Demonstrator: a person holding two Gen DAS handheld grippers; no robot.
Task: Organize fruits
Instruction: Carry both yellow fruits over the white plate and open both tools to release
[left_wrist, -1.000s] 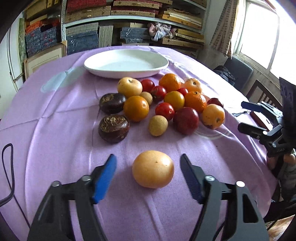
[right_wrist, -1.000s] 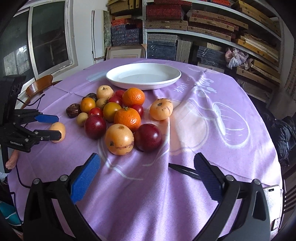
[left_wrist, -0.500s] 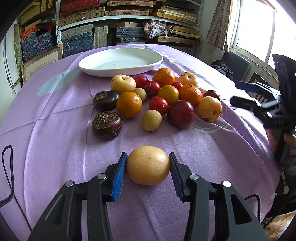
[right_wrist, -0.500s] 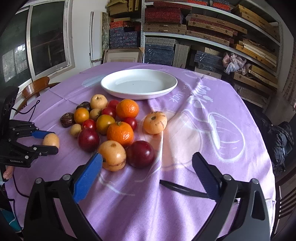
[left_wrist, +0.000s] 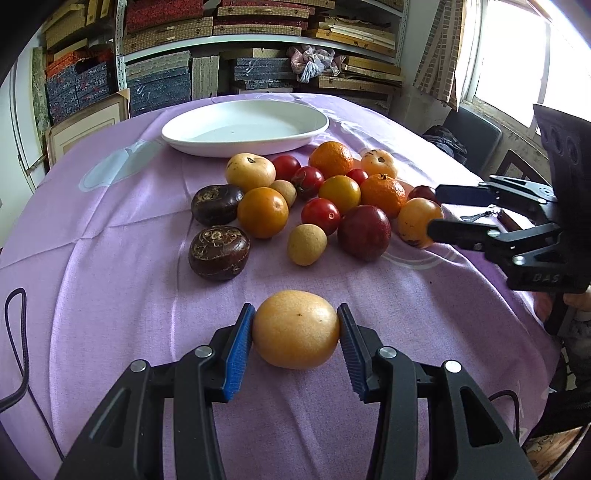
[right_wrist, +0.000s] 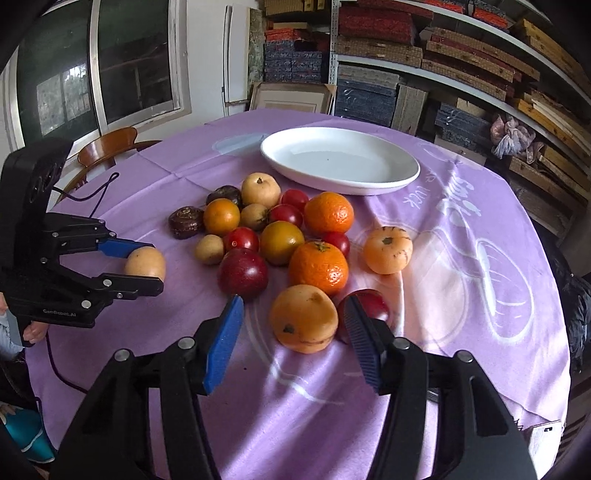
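Observation:
My left gripper (left_wrist: 295, 332) is shut on a pale orange oval fruit (left_wrist: 295, 328) that rests on the purple cloth, apart from the pile. A heap of several oranges, red tomatoes, plums and two dark brown fruits (left_wrist: 314, 199) lies in front of an empty white plate (left_wrist: 243, 125). My right gripper (right_wrist: 293, 301) straddles a blemished orange fruit (right_wrist: 303, 317) at the near edge of the heap. Its jaws are closing, and a gap still shows at the left pad. The right gripper (left_wrist: 439, 212) appears from the side in the left wrist view, and the left gripper (right_wrist: 144, 264) in the right wrist view.
A dark red plum (right_wrist: 373, 304) sits just behind my right finger. An orange (right_wrist: 318, 266) and another plum (right_wrist: 243, 273) crowd the blemished fruit. A dark cable (left_wrist: 14, 350) trails off the table's left edge. Shelves of boxes (left_wrist: 258, 48) stand behind and a wooden chair (right_wrist: 107, 144) stands beside the table.
My left gripper closed onto the pale orange fruit and stayed put. My right gripper moved forward to the heap, and its jaws narrowed around the blemished orange fruit.

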